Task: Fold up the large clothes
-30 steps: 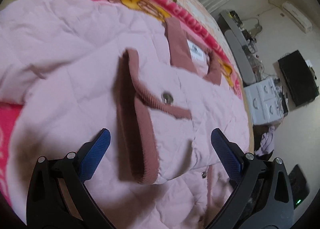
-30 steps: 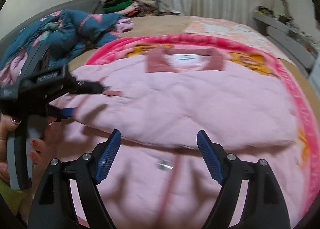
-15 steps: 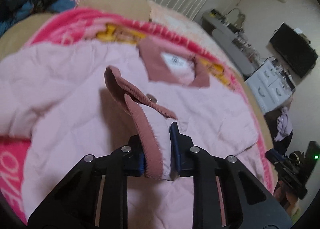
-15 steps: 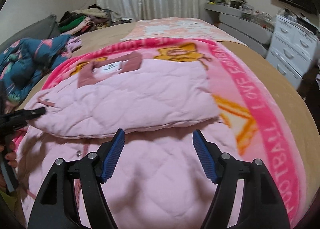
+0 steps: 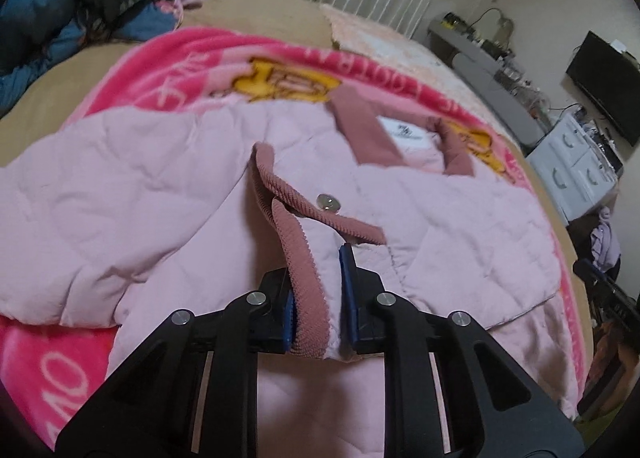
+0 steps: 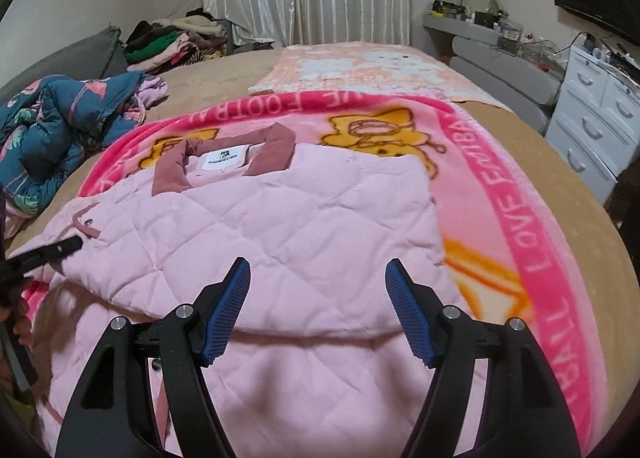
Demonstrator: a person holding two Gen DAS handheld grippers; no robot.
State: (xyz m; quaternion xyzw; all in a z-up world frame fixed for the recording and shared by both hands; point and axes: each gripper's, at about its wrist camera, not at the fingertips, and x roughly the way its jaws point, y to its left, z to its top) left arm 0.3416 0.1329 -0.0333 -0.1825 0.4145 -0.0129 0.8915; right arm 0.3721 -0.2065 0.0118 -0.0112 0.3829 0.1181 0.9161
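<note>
A pale pink quilted jacket (image 6: 300, 226) with a dusty-rose collar (image 6: 224, 162) lies on a bright pink blanket (image 6: 540, 238), one sleeve folded across its front. My left gripper (image 5: 316, 290) is shut on that sleeve's end, pinching the ribbed rose cuff (image 5: 280, 194) just below a metal snap (image 5: 327, 201). In the right wrist view the left gripper (image 6: 72, 246) shows at the far left with the cuff at its tip. My right gripper (image 6: 318, 278) hovers open over the lower edge of the folded sleeve, with nothing between its blue pads.
The blanket covers a beige bed (image 6: 592, 186). A crumpled blue floral quilt (image 6: 60, 130) and a pile of clothes (image 6: 172, 42) sit at the far left. White drawers (image 6: 600, 122) and a grey shelf (image 6: 492, 46) stand off the bed's right side. A hand (image 6: 16, 322) holds the left gripper.
My left gripper went from wide open to shut on the sleeve cuff and rolled a little. My right gripper slid right across the jacket, and its jaws narrowed slightly.
</note>
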